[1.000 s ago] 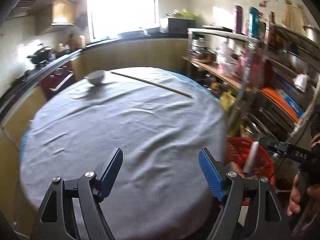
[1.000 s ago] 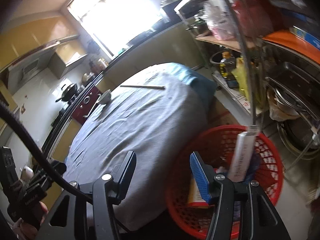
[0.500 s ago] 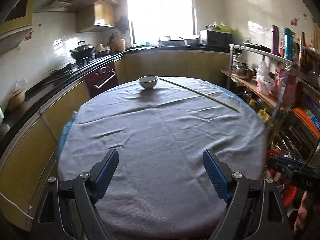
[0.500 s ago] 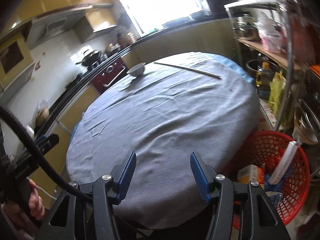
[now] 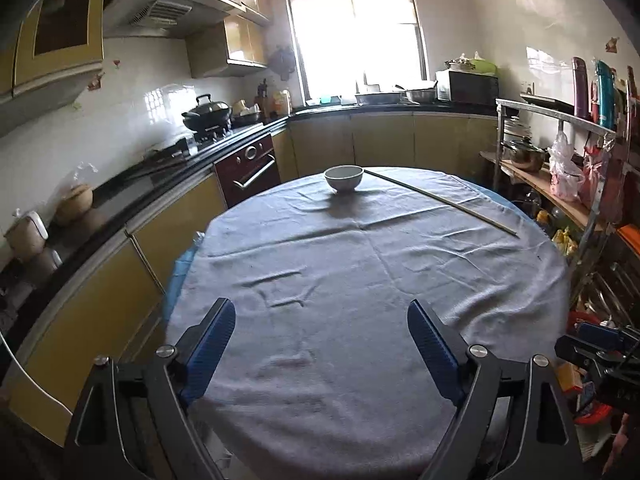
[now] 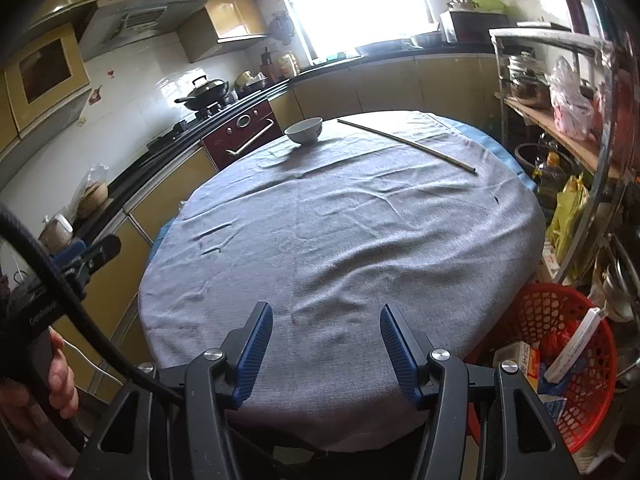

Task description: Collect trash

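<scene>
I'm holding both grippers, left point(image 5: 321, 334) and right point(image 6: 326, 338), over the near edge of the table point(image 6: 360, 240) with jaws spread wide and nothing in them; trash is sitting in the red basket point(image 6: 560, 308) on the floor at the table's right, just beside the right gripper. Risk I'm seeing: nothing on the cloth reads as trash, only a bowl point(image 5: 343, 178) and a long thin stick point(image 5: 444, 200) at the far side, so I could be grabbing the wrong thing or tipping the bowl reaching across. The basket is getting cut off by the table edge and my own fingers, so I'm not making out its contents beyond a white tube point(image 6: 576, 346) and a carton point(image 6: 520, 358), and the floor around the table is hidden.
</scene>
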